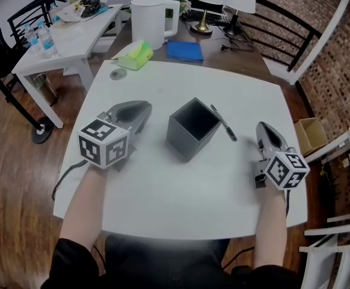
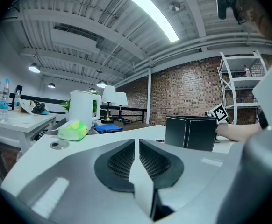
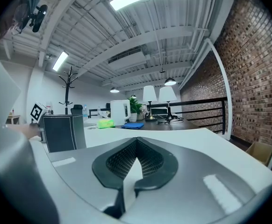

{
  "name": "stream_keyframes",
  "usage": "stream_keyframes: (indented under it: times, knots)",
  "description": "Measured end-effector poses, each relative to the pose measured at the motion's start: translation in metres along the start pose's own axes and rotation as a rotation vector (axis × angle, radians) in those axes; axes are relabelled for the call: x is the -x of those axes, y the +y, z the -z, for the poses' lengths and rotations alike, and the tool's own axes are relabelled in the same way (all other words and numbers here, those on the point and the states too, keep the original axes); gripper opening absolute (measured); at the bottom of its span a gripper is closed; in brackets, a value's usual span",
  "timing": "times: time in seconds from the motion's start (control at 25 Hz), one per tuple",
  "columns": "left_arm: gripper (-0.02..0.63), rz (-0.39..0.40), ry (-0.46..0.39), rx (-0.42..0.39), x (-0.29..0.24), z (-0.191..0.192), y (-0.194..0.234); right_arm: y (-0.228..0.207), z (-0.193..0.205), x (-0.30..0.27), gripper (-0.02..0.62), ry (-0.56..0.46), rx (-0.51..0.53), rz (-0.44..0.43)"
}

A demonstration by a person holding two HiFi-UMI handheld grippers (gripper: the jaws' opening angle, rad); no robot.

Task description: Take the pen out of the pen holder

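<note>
The pen holder (image 1: 190, 128) stood in the middle of the white table (image 1: 181, 197), its open top uncovered and reachable from above. The pen (image 1: 224, 123) lay flat just beside its right side, narrowing the passage there. Bare tabletop lay between the holder and the left gripper (image 1: 144, 110), and between the pen and the right gripper (image 1: 263, 128). The whole near strip of the table was bare. At the far left a small round disc (image 1: 118, 74) sat alone. A green pack (image 1: 136, 55), a blue pad (image 1: 184, 50) and a white kettle (image 1: 151, 17) crowded the space around the far edge.
</note>
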State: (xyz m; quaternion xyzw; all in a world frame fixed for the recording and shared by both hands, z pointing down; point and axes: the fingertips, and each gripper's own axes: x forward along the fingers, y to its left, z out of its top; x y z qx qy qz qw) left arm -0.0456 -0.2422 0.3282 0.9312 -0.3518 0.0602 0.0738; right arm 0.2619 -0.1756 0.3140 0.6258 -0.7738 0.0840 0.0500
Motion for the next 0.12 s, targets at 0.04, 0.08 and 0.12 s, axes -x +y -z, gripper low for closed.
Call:
stream_keyframes:
  times: [0.04,0.08,0.12]
  knots:
    - [0.029,-0.001,0.000,0.001,0.0006,0.0005,-0.0003,0.0013,-0.0033,0.0011,0.012,-0.003,0.003,0.003]
    - [0.031,-0.001,0.000,0.003,0.0011,0.0010,-0.0007,0.0025,-0.0066,0.0021,0.012,-0.006,0.006,0.005]
    - [0.031,-0.002,0.000,0.004,0.0017,0.0014,-0.0010,0.0038,-0.0099,0.0032,0.012,-0.009,0.009,0.008]
